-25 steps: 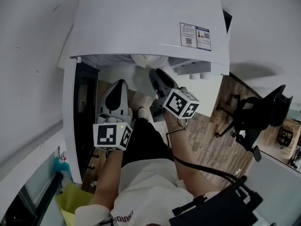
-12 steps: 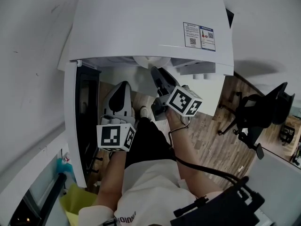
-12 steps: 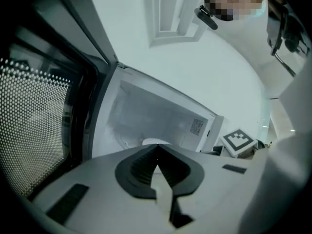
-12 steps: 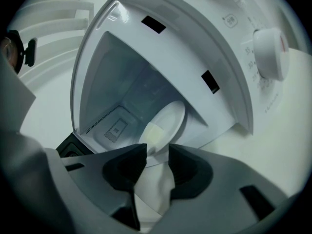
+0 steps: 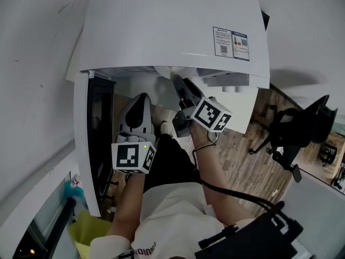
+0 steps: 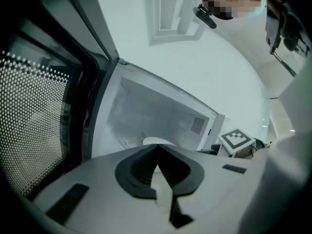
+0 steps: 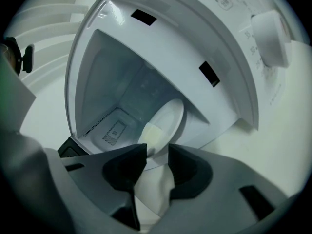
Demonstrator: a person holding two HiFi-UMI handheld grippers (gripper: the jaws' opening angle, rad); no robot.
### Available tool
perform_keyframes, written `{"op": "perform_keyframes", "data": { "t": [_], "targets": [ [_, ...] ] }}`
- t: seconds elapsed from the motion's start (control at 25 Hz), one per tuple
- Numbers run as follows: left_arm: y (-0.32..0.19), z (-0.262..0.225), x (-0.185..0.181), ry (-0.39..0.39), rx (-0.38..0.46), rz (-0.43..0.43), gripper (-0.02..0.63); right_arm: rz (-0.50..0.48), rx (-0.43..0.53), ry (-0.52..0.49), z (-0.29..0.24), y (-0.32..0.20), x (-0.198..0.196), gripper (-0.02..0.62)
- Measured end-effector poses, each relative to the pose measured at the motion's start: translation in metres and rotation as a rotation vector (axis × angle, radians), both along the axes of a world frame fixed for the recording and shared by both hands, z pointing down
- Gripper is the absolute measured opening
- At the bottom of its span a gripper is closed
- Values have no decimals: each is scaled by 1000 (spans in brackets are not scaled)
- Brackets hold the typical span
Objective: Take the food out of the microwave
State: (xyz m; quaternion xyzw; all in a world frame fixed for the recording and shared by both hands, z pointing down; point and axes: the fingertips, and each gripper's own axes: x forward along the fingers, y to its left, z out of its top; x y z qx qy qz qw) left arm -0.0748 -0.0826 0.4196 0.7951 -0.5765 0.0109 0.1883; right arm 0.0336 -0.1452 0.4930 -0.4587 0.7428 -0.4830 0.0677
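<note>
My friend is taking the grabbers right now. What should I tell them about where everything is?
Left gripper: shut, empty, held in front of the open microwave.
Right gripper: open, jaws close to the plate's near rim, not closed on it.
Pale food lies on the plate, inside the microwave.
Done: door open.
Left: grip the plate and bring it out.
</note>
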Motion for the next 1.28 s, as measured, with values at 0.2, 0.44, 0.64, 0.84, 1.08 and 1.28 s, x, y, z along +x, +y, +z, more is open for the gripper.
{"op": "perform_keyframes", "data": {
  "t": [0.2,0.44,0.64,0.84,1.08,1.28],
  "targets": [
    [0,0,1,-2,-1,8,14,21,-17,-51,1,0,0,140],
    [1,2,-1,1,-8,8,14,53,-41,-88,1,-1,1,140],
    [2,4,-5,3,-14,4,14,76,-54,-105,3,-3,2,135],
    [1,3,-8,-1,-9,5,14,91,-62,-126,4,-4,1,115],
    [-2,3,-10,-3,-6,3,14,94,-73,-142,4,-5,1,106],
    [-4,0,-9,-4,-1,5,14,105,-92,-168,5,-5,1,95]
  ]
}}
